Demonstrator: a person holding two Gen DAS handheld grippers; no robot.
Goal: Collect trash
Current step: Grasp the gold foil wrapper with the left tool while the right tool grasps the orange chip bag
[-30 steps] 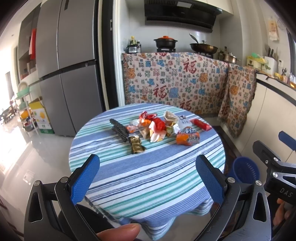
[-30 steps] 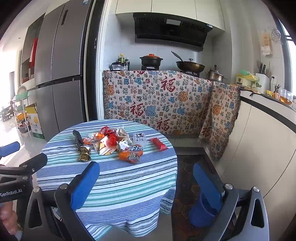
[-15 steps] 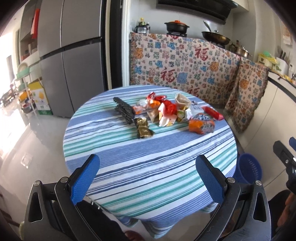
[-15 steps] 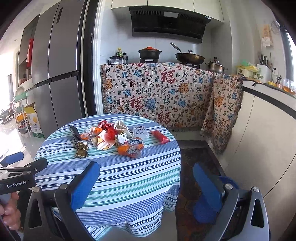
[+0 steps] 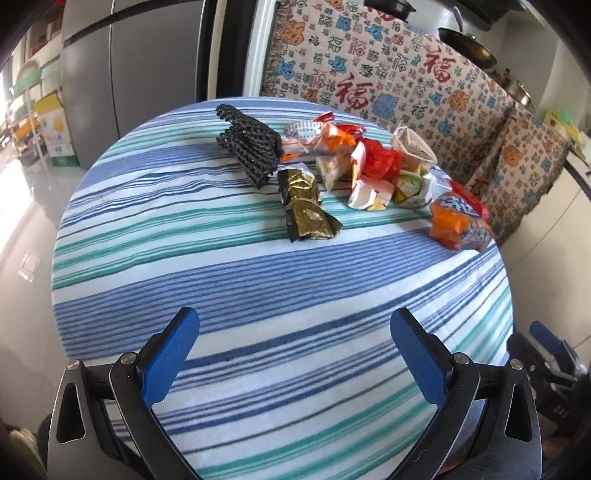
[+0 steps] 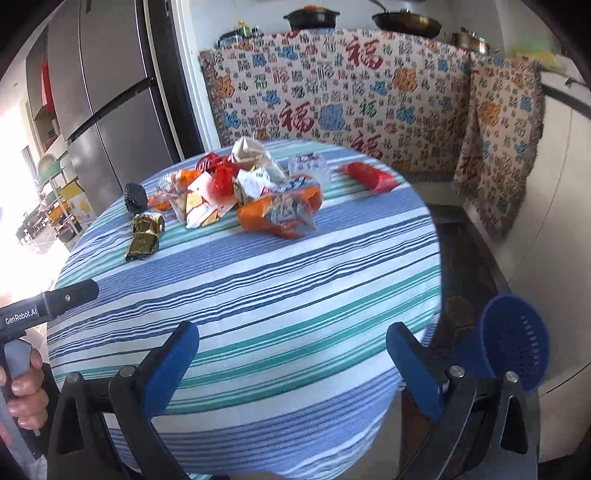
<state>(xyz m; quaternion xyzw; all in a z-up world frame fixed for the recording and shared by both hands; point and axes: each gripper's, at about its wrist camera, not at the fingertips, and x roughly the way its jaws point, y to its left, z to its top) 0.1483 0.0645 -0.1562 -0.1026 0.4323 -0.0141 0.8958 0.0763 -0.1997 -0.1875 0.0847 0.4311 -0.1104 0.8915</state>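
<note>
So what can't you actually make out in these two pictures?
- Blue basket, right wrist view: its base hidden behind the right gripper; absent from the left wrist view.
- Wrapper pile: print too small, pieces overlap.
- Red packet: blurred.
- Black pot: lid cropped by the frame edge.

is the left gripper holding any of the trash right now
No, the left gripper is open and empty above the striped tablecloth, short of the gold wrapper.
</note>
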